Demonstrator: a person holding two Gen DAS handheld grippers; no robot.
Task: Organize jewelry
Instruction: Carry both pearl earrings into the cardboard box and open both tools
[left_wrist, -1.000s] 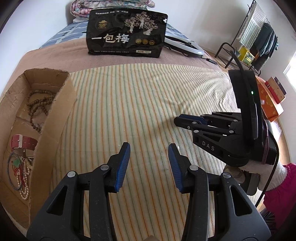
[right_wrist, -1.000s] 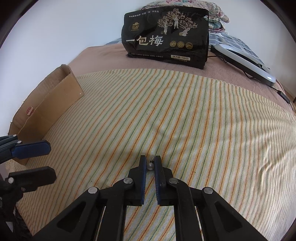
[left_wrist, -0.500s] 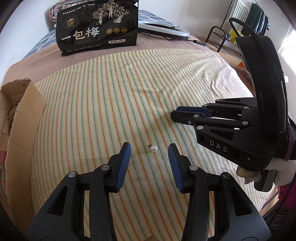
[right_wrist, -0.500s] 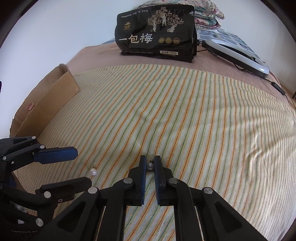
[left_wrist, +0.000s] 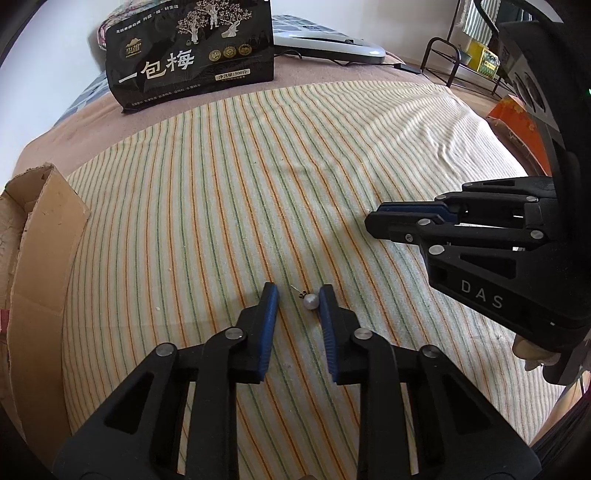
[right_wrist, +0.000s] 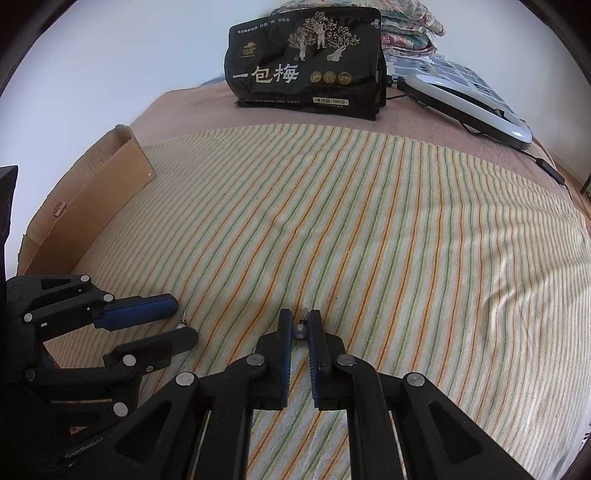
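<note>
Two pearl earrings: one (right_wrist: 300, 331) pinched in the right gripper (right_wrist: 300, 328), one (left_wrist: 309, 301) lying lower centre on the striped bedspread (left_wrist: 295, 177) between the spread left gripper (left_wrist: 297, 295), post pointing upper left.

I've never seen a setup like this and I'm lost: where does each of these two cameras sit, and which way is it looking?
Left wrist: on the left gripper, looking along its open fingers at a pearl earring on the striped cloth; right gripper at right.
Right wrist: on the right gripper, shut on a second pearl earring; left gripper at left.
Shared: black snack bag, cardboard box, cloth.
</note>
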